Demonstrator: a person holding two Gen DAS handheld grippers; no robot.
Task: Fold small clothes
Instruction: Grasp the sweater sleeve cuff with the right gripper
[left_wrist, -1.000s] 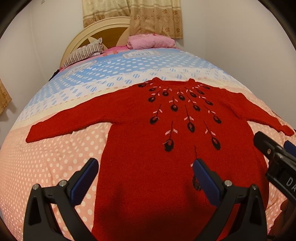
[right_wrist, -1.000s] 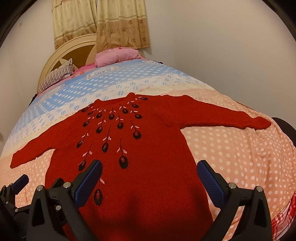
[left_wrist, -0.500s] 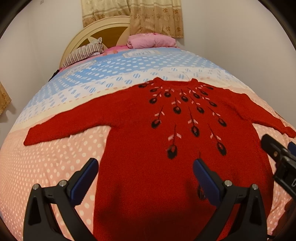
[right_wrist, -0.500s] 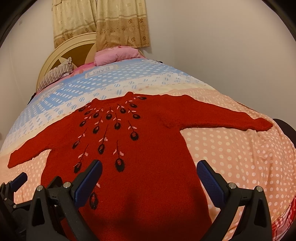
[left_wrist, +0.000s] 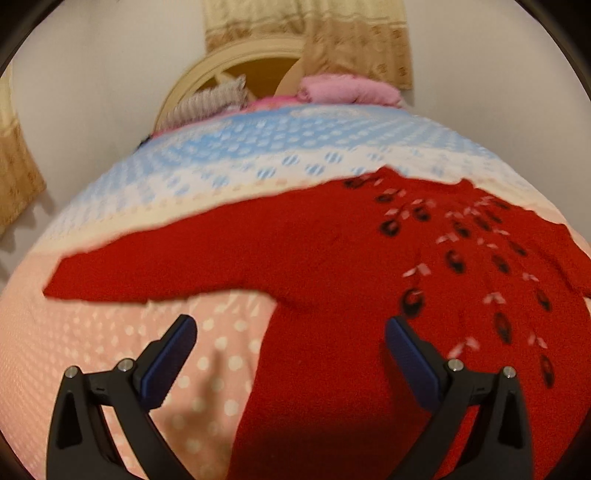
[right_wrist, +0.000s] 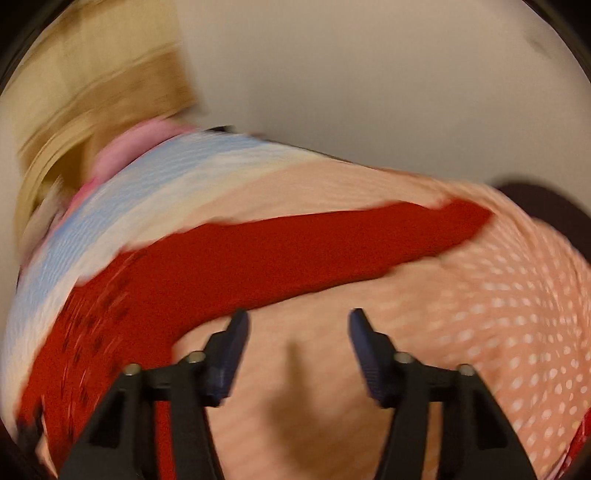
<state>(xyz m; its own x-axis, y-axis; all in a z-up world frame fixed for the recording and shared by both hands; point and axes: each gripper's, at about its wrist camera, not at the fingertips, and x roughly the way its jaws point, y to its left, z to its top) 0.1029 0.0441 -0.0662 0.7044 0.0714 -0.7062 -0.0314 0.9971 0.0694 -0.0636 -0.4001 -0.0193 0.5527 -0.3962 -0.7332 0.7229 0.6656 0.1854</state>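
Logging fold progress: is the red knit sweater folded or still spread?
Spread. The red knit sweater lies flat on the dotted bedspread, both sleeves stretched outward, nothing doubled over.

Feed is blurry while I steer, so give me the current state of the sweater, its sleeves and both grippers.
red sweater: flat on the bed, unfolded.
left sleeve: stretched out flat.
right sleeve: stretched out flat.
left gripper: open, empty.
right gripper: open, empty.

bare bedspread (right_wrist: 480, 332) beside red sweater (left_wrist: 332, 258), pillows (left_wrist: 347, 88) far at headboard
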